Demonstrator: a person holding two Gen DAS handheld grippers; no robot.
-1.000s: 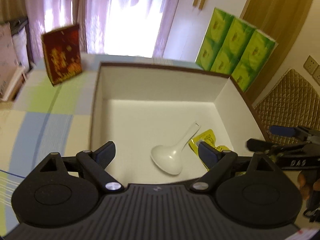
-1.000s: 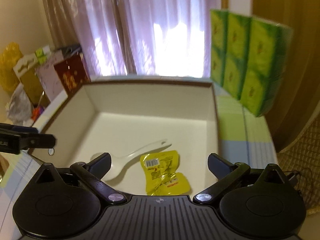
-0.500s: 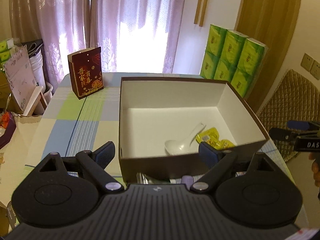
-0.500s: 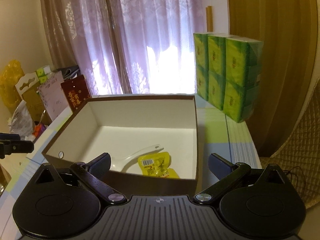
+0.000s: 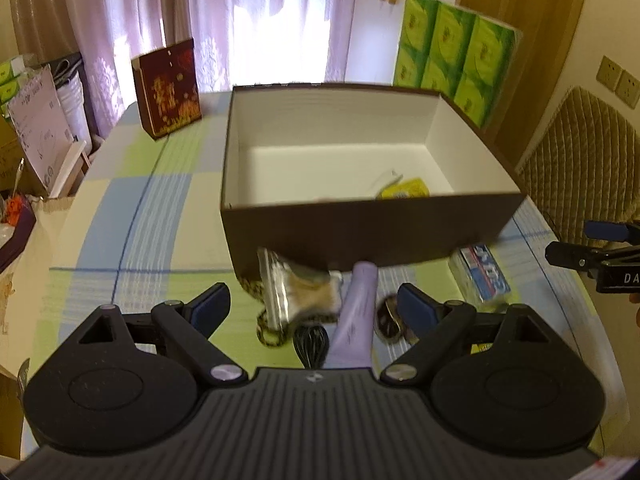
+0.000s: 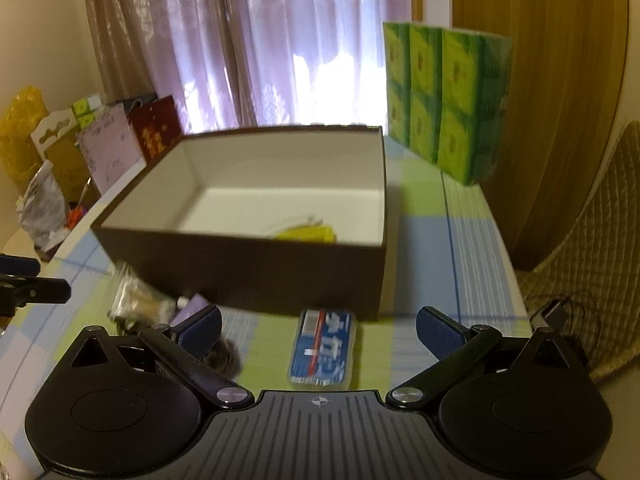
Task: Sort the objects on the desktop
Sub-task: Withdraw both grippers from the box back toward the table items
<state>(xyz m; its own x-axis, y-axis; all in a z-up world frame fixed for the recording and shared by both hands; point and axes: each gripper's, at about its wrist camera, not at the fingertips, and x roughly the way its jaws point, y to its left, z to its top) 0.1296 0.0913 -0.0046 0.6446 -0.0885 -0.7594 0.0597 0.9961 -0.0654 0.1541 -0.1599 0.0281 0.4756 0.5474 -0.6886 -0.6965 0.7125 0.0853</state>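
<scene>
A brown box (image 5: pixel 372 228) with a white inside stands mid-table; a white spoon (image 5: pixel 387 179) and a yellow packet (image 5: pixel 405 189) lie in it. In front of it lie a clear bag (image 5: pixel 294 288), a lilac tube (image 5: pixel 356 316), a black brush (image 5: pixel 311 345), a leopard-print band (image 5: pixel 267 332) and a blue toothpaste box (image 5: pixel 482 276). My left gripper (image 5: pixel 316 310) hangs open above the tube and bag. My right gripper (image 6: pixel 318 326) stands open over the toothpaste box (image 6: pixel 323 348), with the brown box (image 6: pixel 256 268) beyond. Both are empty.
A dark red gift box (image 5: pixel 168 88) stands at the far left of the checked tablecloth (image 5: pixel 120 240). Green tissue packs (image 5: pixel 452 64) stand at the far right corner. A woven chair (image 5: pixel 580 160) sits beside the table's right edge. Bags and cartons (image 6: pixel 52 176) crowd the left side.
Both grippers have pulled back and down from above the box's inside to in front of its near wall. The loose items on the table have come into view.
</scene>
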